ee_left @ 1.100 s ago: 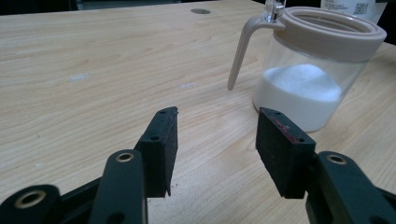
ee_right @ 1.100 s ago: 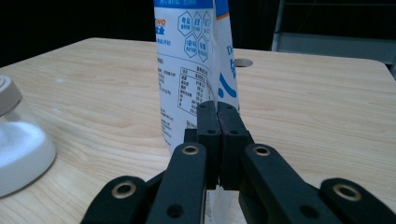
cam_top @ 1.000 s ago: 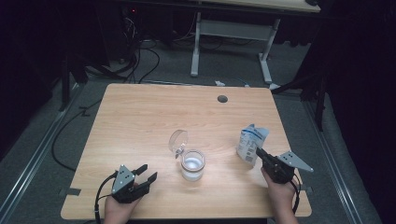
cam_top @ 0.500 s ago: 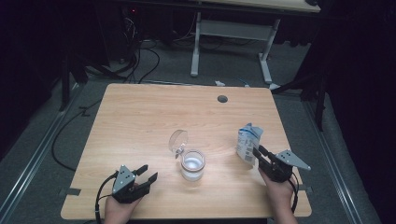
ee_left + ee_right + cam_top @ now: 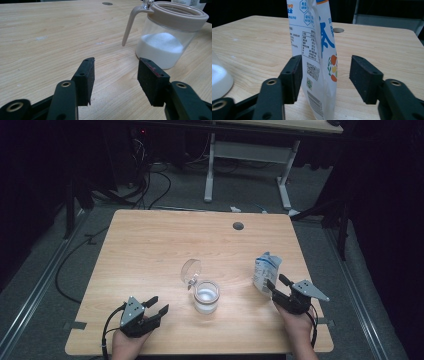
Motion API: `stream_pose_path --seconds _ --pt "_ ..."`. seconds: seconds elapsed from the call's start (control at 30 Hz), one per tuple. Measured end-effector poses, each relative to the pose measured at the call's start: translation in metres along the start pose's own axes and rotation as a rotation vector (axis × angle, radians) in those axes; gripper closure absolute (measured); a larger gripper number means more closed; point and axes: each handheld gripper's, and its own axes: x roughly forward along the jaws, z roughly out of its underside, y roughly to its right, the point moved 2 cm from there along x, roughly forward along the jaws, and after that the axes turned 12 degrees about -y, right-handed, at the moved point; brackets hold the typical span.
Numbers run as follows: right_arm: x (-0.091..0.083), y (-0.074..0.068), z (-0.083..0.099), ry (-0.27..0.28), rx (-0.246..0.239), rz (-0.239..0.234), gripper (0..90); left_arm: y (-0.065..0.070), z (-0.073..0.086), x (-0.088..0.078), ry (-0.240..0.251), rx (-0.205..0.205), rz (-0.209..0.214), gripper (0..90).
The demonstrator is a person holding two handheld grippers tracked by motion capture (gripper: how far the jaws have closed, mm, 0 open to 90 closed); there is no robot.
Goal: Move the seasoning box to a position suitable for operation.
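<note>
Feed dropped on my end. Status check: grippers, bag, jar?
Left gripper open, idle near jar. Right gripper open, fingers either side of upright bag, not clamped. Jar lid open, white powder inside. Nothing between.

On the desk (image 5: 150, 250), the jar (image 5: 206, 296) sits centre-front; the pouch (image 5: 266, 271) stands to its right, between the right claw's (image 5: 277, 282) jaws; left claw (image 5: 156, 304) front-left.

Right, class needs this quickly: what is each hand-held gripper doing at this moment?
Left hand-held gripper: open, holding nothing, sugar jar ahead.
Right hand-held gripper: open, jaws either side of the standing pouch, not clamped.
</note>
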Motion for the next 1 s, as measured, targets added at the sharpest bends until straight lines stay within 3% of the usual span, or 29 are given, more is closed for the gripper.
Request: stream_pose_path --seconds 0.23,0.67,1.0 --pt "-0.001 -0.002 0.004 -0.018 0.005 0.020 35.0 0.003 -0.003 0.003 -0.017 0.012 0.005 43.9" --pt "-0.016 -0.003 0.021 -0.054 0.010 0.037 37.1 0.003 -0.008 0.011 -0.044 0.041 -0.006 40.0" --pt "-0.029 -0.014 0.035 -0.081 0.000 0.068 39.9 -0.002 -0.012 0.019 -0.026 0.003 -0.009 42.2"
